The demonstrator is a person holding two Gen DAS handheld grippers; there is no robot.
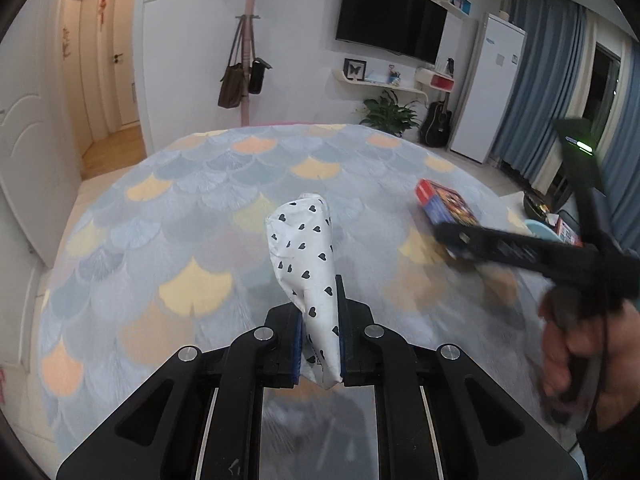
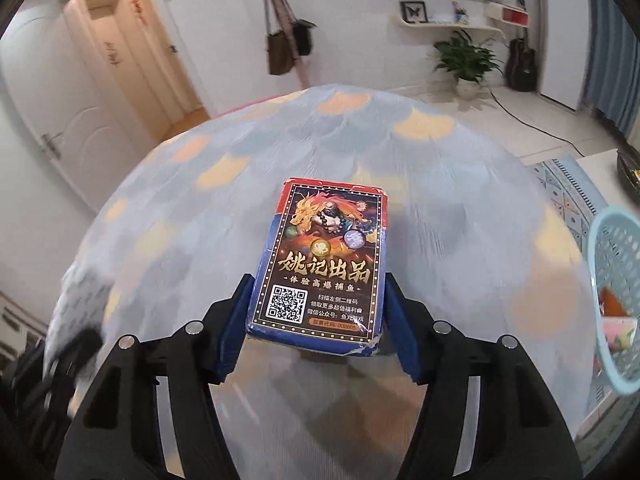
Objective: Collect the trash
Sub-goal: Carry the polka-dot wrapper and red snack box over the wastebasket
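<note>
Broad bed with a fan-scale quilt in grey, blue, peach and yellow (image 1: 192, 216) filling the middle of both views; far edge rounding off before the white wall, left edge dropping to pale floor beside a white door. Bare quilt open on the left and far sides. Tiled floor, a potted green plant (image 2: 466, 60) and a dark guitar (image 2: 520, 66) beyond the far right corner.

Left gripper (image 1: 320, 344) clenched on a white crumpled paper wrapper with small black hearts (image 1: 306, 256), pinched at its narrow near end between the blue-padded fingers (image 1: 297, 344); wide end sticking up and away over the quilt.

Right gripper (image 2: 316, 320) grasping a blue and red card box with a dragon picture and a QR code (image 2: 324, 256). Near end of the box squeezed between the blue fingers (image 2: 232, 332), far end reaching out above the bed. In the left wrist view, same box (image 1: 444, 202) at the right, past the blurred black fingers.

Light blue plastic lattice basket (image 2: 616, 280) at the far right, off the bed's right edge, holding something orange and something pale, too blurred to name.
</note>
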